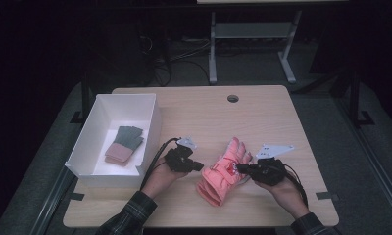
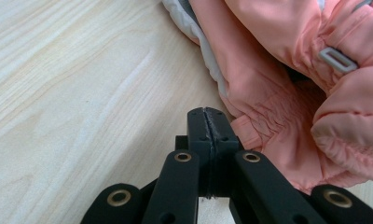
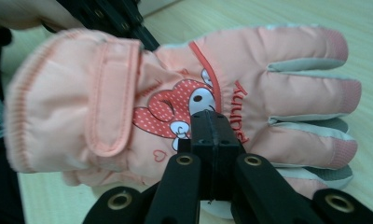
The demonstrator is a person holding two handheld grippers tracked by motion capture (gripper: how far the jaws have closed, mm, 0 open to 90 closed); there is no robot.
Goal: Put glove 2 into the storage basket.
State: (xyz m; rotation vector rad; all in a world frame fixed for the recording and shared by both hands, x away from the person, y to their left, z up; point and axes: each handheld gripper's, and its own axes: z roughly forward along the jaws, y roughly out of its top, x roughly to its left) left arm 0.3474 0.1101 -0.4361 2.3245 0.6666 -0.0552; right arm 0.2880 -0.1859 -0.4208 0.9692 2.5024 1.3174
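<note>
Pink padded gloves (image 1: 222,171) lie stacked on the wooden surface (image 1: 194,110), between the two tools. The left tool (image 2: 206,114) is clenched with nothing inside, just beside the cuff. The right tool (image 3: 211,116) is clenched too, over the top glove's picture. A white box (image 1: 152,125) holds another glove (image 1: 124,144).

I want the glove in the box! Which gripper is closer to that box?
Left. The left gripper is just right of the box; the right gripper is farther right, past the pink glove.
</note>
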